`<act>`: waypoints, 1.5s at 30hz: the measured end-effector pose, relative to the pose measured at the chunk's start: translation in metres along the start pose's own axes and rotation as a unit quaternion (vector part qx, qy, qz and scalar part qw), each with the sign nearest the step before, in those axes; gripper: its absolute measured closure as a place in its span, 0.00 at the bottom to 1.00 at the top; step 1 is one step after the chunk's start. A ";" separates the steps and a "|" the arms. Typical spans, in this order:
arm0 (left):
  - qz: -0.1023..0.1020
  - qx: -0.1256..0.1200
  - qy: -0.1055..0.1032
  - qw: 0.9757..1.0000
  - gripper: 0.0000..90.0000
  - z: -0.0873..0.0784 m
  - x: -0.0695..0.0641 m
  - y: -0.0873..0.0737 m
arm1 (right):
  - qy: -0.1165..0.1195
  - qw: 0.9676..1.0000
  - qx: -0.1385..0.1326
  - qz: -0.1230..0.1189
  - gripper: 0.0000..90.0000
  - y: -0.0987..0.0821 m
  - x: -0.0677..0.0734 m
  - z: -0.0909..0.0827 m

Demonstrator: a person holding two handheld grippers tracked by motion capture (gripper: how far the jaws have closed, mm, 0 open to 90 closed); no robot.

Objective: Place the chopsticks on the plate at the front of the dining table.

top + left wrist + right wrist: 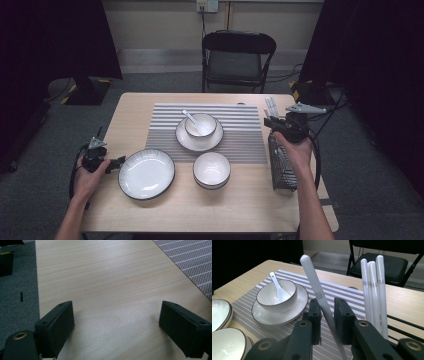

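Tabletop of pale wood is partly covered by a striped mat; grey carpet and a black folding chair lie at 12 o'clock. One white chopstick is clenched by the right gripper above the wire holder at 3 o'clock. Left gripper is held released at 9 o'clock.

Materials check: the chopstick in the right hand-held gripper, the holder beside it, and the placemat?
Chopstick: glossy white, likely ceramic or melamine; smooth sheen, printed grey logo. Holder: dark metal wire mesh, judging by the see-through grid. Placemat: looks like woven vinyl, matte; fine weave texture with grey and white stripes.
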State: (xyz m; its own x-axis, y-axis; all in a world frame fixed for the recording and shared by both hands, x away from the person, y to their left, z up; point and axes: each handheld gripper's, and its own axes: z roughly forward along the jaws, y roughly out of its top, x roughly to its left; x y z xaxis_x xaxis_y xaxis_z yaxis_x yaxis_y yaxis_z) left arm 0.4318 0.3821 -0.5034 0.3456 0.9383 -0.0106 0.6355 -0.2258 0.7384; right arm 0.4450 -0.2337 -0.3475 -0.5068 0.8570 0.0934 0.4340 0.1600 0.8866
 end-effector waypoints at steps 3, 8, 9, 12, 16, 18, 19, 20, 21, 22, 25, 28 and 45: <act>0.000 0.000 0.000 1.000 0.14 0.000 0.000 0.000 | 0.000 1.000 -0.002 -0.004 0.85 -0.002 0.002 -0.003; 0.000 0.000 0.000 1.000 0.14 0.000 0.000 0.000 | -0.003 1.000 -0.002 -0.004 0.85 -0.002 0.003 -0.011; 0.000 0.000 0.001 1.000 0.14 0.000 0.000 0.000 | -0.002 1.000 -0.005 -0.004 0.85 -0.002 0.003 -0.012; 0.000 0.000 0.002 1.000 0.14 0.000 0.000 0.000 | 0.000 1.000 -0.006 -0.001 0.85 -0.004 0.003 -0.016; 0.000 0.000 0.002 1.000 0.14 0.000 0.000 0.000 | 0.001 1.000 -0.005 -0.006 0.85 -0.007 0.003 -0.020; 0.000 0.000 0.002 1.000 0.14 0.000 0.000 0.000 | 0.002 1.000 -0.005 -0.009 0.85 -0.009 0.002 -0.020; 0.000 0.000 0.002 1.000 0.14 0.000 0.000 0.000 | 0.001 1.000 -0.004 -0.009 0.85 -0.009 0.003 -0.020; 0.000 0.000 0.002 1.000 0.14 0.000 0.000 0.000 | 0.003 1.000 -0.004 -0.007 0.85 -0.009 0.002 -0.019; 0.000 0.000 0.002 1.000 0.14 0.000 0.000 0.000 | 0.003 1.000 -0.001 -0.009 0.85 -0.009 0.002 -0.018; 0.000 0.000 0.002 1.000 0.14 0.000 0.000 0.000 | -0.002 1.000 0.005 -0.011 0.85 -0.009 0.002 -0.018; 0.000 0.000 0.002 1.000 0.14 0.000 0.000 0.000 | -0.008 1.000 0.014 -0.012 0.85 -0.009 0.001 -0.016; 0.000 0.000 0.002 1.000 0.14 0.000 0.000 0.000 | -0.021 1.000 0.011 -0.014 0.87 -0.008 0.001 -0.017; 0.000 0.000 0.002 1.000 0.14 0.000 0.000 0.000 | -0.038 0.998 -0.043 -0.018 0.94 -0.005 -0.008 -0.031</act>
State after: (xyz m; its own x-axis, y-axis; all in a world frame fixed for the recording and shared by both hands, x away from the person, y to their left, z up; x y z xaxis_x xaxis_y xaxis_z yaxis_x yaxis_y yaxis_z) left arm 0.4317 0.3818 -0.5033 0.3432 0.9392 -0.0073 0.6354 -0.2265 0.7382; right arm 0.4241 -0.2567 -0.3389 -0.4612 0.8868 0.0289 0.3493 0.1515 0.9247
